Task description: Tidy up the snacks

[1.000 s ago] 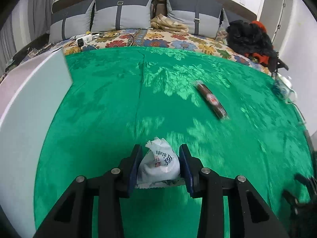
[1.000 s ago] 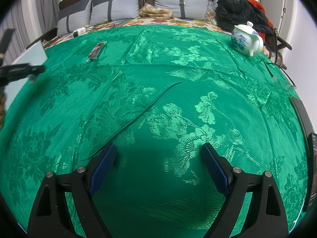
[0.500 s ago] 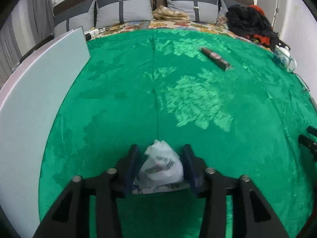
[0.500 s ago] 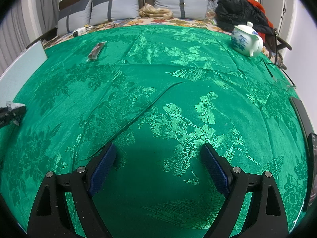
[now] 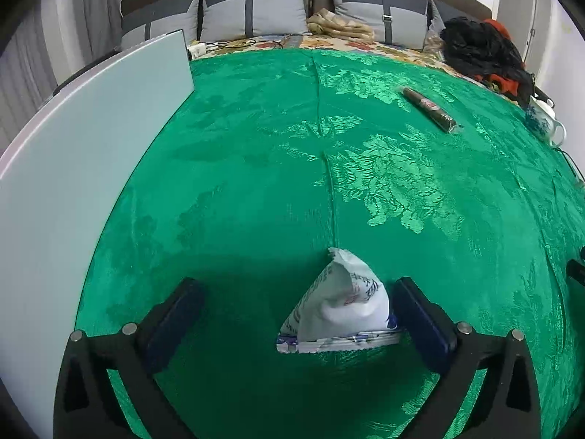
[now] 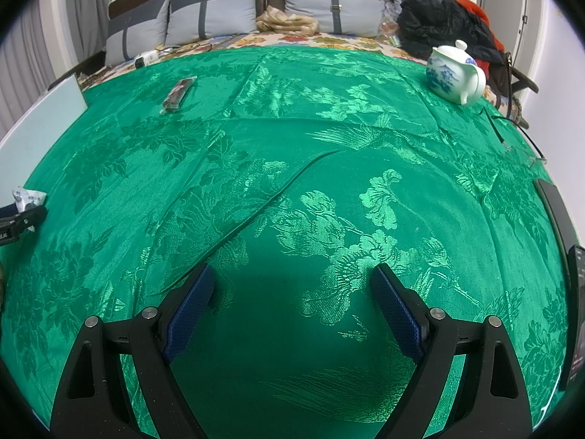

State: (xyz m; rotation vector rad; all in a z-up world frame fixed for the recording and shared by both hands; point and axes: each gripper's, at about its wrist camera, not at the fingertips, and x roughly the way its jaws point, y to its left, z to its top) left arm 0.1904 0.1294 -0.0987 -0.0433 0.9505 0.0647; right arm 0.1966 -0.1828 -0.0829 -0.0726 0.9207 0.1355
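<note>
A: Where does the white snack packet [image 5: 342, 301] sit against the left gripper [image 5: 296, 311]?

B: Between its jaws, which are opening; it leans on the right-hand pad, clear of the other, resting on the green cloth [image 5: 256, 190]

A: And the other snack?

B: The dark snack bar [image 5: 429, 109] lies far ahead and to the right, its long axis running diagonally. From the right gripper [image 6: 292, 305], wide and empty, it lies ahead-left [image 6: 178, 94]; neither is plainly nearer

A: The room?

B: Patterned satin over a bed, a pale board [image 5: 84, 153] at left, a teapot [image 6: 455, 73] far right, pillows behind
</note>
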